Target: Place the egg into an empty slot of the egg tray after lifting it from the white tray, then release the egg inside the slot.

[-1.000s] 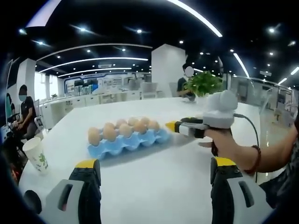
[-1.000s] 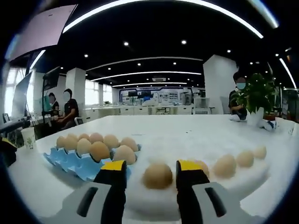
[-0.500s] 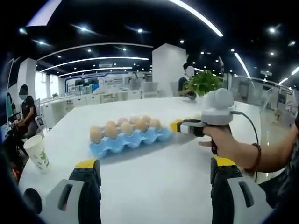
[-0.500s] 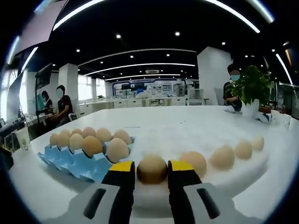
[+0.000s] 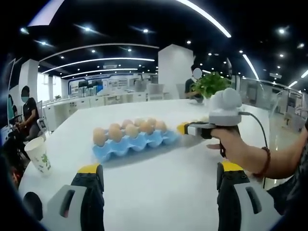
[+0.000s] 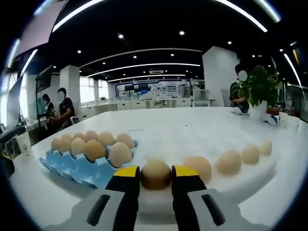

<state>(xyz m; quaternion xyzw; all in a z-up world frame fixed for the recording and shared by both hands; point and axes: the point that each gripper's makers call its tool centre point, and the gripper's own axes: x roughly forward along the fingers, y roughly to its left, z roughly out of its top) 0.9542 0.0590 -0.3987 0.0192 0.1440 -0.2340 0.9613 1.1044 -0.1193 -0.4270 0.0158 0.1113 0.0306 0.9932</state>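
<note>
Egg (image 6: 155, 174) sits pinched in the right gripper (image 6: 156, 177), low over the white tray (image 6: 240, 185). Next it should go up and across to an empty slot in the blue egg tray (image 6: 77, 168). The left gripper (image 5: 159, 179) waits spread wide.

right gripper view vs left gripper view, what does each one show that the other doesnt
Right gripper view: the right gripper shut on an egg, plus a row of eggs on the white tray.

Left gripper view: the open left gripper over bare table, a paper cup, and the hand holding the right gripper.

Shared: the blue egg tray with brown eggs, the white table, and the potted plant.
</note>
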